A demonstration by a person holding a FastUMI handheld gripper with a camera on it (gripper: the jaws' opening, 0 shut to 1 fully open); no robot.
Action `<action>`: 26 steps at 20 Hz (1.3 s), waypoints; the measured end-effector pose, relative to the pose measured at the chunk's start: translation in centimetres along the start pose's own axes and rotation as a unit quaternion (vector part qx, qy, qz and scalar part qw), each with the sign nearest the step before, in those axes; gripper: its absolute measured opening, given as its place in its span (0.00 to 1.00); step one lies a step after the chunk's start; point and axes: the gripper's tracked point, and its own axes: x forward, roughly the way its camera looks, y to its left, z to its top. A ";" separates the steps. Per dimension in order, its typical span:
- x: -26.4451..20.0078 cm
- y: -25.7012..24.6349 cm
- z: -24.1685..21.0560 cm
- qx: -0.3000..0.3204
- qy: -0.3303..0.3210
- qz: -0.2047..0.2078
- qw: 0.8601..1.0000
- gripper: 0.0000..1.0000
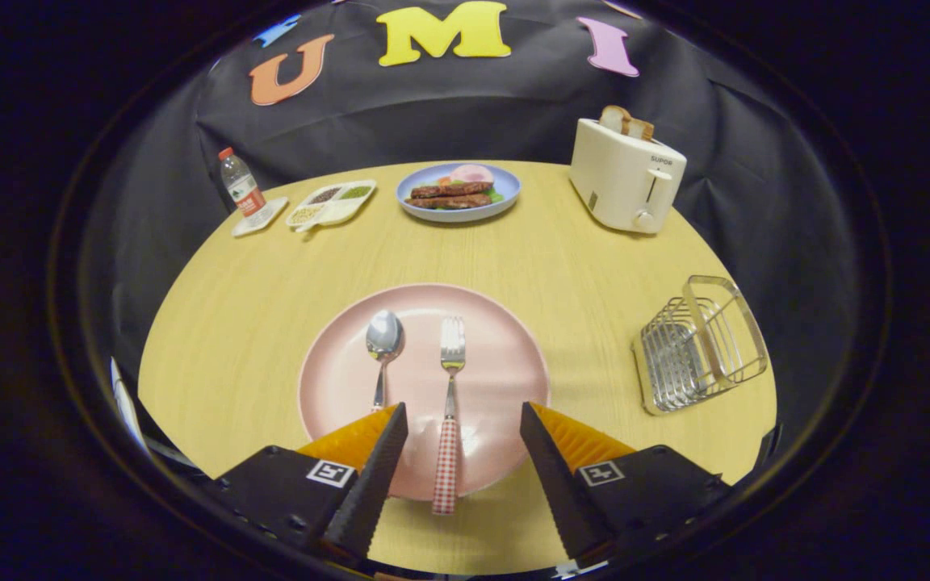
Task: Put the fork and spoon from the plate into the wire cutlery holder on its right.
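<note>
Jaws stand wide apart, empty, above the near rim of the plate [505,339]; the gripper [463,420] touches nothing. Fork [450,403] lies between the fingers, long axis running straight away from them: checked handle overhanging the plate's near rim, tines toward the table's far edge. Spoon [383,347] lies parallel just left of the fork, its handle end passing behind the left finger. Holder [699,343] stands near the table's right edge, well apart from the plate. Fork appears the better-aligned first pick.
</note>
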 end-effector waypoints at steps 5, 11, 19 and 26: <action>1.7 -0.5 -0.9 0.009 0.036 -0.029 0.999 0.55; 2.2 0.0 -1.6 -0.011 0.042 -0.033 0.999 0.17; -1.2 -0.9 -0.4 -0.041 0.029 -0.008 0.999 0.02; -7.9 -6.2 3.6 -0.068 -0.003 -0.027 0.997 0.02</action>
